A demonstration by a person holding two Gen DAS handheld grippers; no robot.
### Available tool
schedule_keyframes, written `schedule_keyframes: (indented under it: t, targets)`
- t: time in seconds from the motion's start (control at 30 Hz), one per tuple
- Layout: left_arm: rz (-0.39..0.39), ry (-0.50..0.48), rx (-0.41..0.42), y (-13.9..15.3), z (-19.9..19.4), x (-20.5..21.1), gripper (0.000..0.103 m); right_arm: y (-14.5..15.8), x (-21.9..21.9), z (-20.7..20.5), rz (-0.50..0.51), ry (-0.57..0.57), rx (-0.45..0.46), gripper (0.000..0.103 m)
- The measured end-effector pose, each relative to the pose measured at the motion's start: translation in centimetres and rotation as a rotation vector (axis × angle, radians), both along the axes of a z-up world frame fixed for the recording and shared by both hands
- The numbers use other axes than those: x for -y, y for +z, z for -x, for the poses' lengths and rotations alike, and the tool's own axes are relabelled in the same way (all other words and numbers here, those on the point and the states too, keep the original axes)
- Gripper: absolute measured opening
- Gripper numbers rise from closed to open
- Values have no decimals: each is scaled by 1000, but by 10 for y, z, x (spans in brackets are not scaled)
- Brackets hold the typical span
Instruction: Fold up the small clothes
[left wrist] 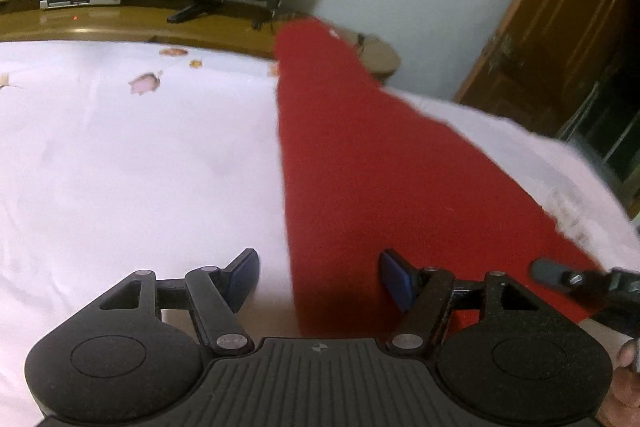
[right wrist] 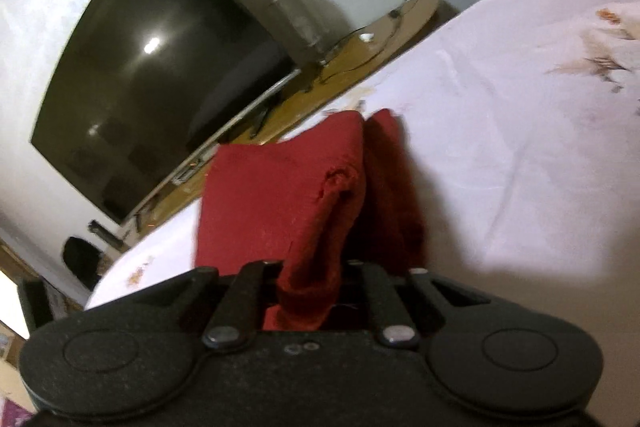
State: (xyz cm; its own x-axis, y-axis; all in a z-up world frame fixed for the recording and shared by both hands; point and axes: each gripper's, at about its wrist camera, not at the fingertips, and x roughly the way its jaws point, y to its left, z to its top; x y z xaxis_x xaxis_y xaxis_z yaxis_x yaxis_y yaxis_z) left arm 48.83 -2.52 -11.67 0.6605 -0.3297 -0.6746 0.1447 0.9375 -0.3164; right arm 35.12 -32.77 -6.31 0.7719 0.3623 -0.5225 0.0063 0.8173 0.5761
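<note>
one red cloth [left wrist: 360, 167], one white bedsheet [left wrist: 140, 167] — one television [right wrist: 160, 75], two tools

Left wrist view is aimed forward and down over the bed [left wrist: 120, 155], close above the sheet, level. Right wrist view is rolled, bed tilted, red cloth [right wrist: 280, 195] pressed near the lens. Shared by both: cloth, bed, TV [right wrist: 160, 75], wooden stand [left wrist: 120, 23].

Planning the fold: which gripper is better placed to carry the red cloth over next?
Right. The right gripper is shut on the red cloth, bunched between its fingers. The left gripper is open, holding nothing.
</note>
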Motion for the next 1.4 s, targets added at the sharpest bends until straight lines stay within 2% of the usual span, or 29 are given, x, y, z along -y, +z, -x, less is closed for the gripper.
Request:
schedule_keyframes:
  t: [0.07, 0.1, 0.13, 0.2, 0.27, 0.4, 0.5, 0.6, 0.67, 0.73, 0.77, 0.87, 0.93, 0.97, 1.03, 1.13, 1.23, 1.33, 1.37, 1.4]
  targets:
    - [4, 8, 0, -2, 0, 1, 67, -25, 5, -13, -18, -13, -94, 10]
    - [2, 6, 0, -2, -1, 1, 67, -33, 8, -17, -57, -14, -111, 11]
    - [2, 4, -2, -1, -1, 0, 67, -33, 12, -18, -86, -15, -103, 12]
    - [5, 2, 0, 3, -1, -5, 67, -25, 15, -16, -107, -15, -76, 26]
    - [16, 17, 33, 11, 0, -13, 67, -14, 20, -12, -89, -31, -27, 27]
    - [18, 46, 60, 20, -15, -27, 67, 6, 37, -22, -62, -80, 44, 42]
    - [36, 66, 45, 17, -30, -33, 67, 13, 29, -54, -30, -6, 40, 48]
    - [61, 83, 26, 12, -38, -36, 67, 10, 10, -85, 63, 49, 4, 49]
    - [61, 89, 17, 7, -42, -36, 67, 2, 0, -101, 79, 85, -36, 49]
    - [81, 97, 8, 1, -44, -37, 67, -8, -12, -115, 152, 138, -107, 48]
    - [95, 101, 3, -1, -45, -39, 67, -9, -15, -114, 174, 148, -96, 47]
    - [106, 99, 5, -5, -44, -39, 67, -5, -22, -109, 253, 136, -38, 28]
    - [108, 98, 4, -5, -44, -37, 67, 0, -33, -104, 351, 137, 6, 24]
    - [103, 96, 4, -4, -44, -36, 67, 2, -37, -99, 389, 147, 26, 10]
    - [103, 89, -3, -3, -46, -35, 67, 2, -39, -94, 387, 174, 34, 10]
    - [104, 65, 4, 8, -47, -29, 67, 18, -27, -87, 360, 138, 88, 9]
    - [35, 14, 72, 25, -45, -6, 67, 34, -18, -79, 377, 120, 130, 9]
    - [-67, -3, 46, 12, -54, 14, 68, 33, -2, -83, 362, 85, 110, 9]
    - [-59, 11, 40, 1, -58, 15, 83, 24, 1, -88, 347, 81, 72, 9]
    - [0, 39, 11, -6, -62, 10, 86, 5, 3, -98, 342, 88, -4, 9]
